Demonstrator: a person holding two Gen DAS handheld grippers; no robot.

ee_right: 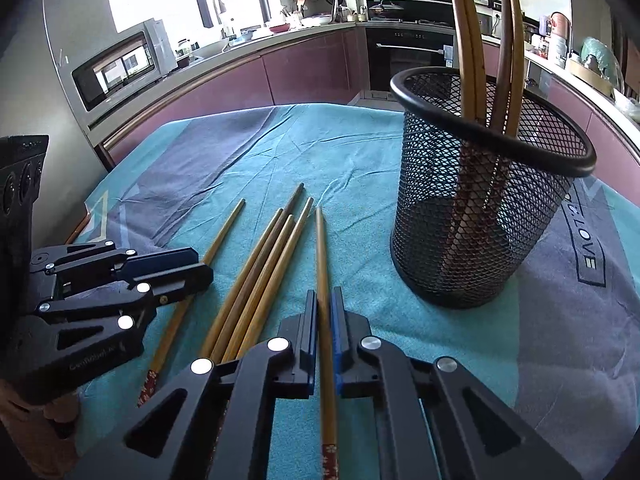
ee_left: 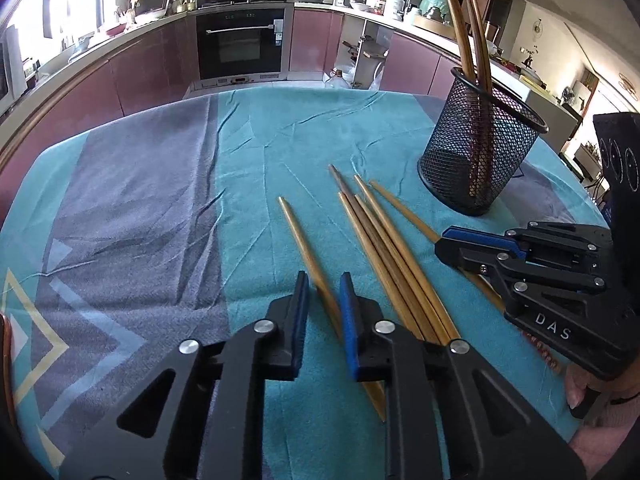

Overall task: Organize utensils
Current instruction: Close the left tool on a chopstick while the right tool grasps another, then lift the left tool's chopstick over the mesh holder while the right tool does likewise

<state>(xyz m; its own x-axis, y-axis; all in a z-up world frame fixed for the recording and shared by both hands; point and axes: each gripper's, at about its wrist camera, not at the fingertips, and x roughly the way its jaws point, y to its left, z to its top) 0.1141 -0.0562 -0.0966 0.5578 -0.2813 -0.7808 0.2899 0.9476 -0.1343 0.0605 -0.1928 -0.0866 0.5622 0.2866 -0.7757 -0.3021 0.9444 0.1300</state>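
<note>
Slender tan wooden chopsticks [ee_right: 256, 280], loose

Each tool is matte black, built of angular linkage arms with triangular cut-outs and round silver screw heads. The left tool [ee_left: 323, 300] carries blue ribbed pads [ee_left: 348, 320]. The right tool [ee_left: 452, 246] bears white "DAS" lettering. A pink knitted sleeve [ee_left: 608, 420] shows behind it.

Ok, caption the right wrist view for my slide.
Right tool shut on one wooden chopstick beside black mesh holder.
</note>
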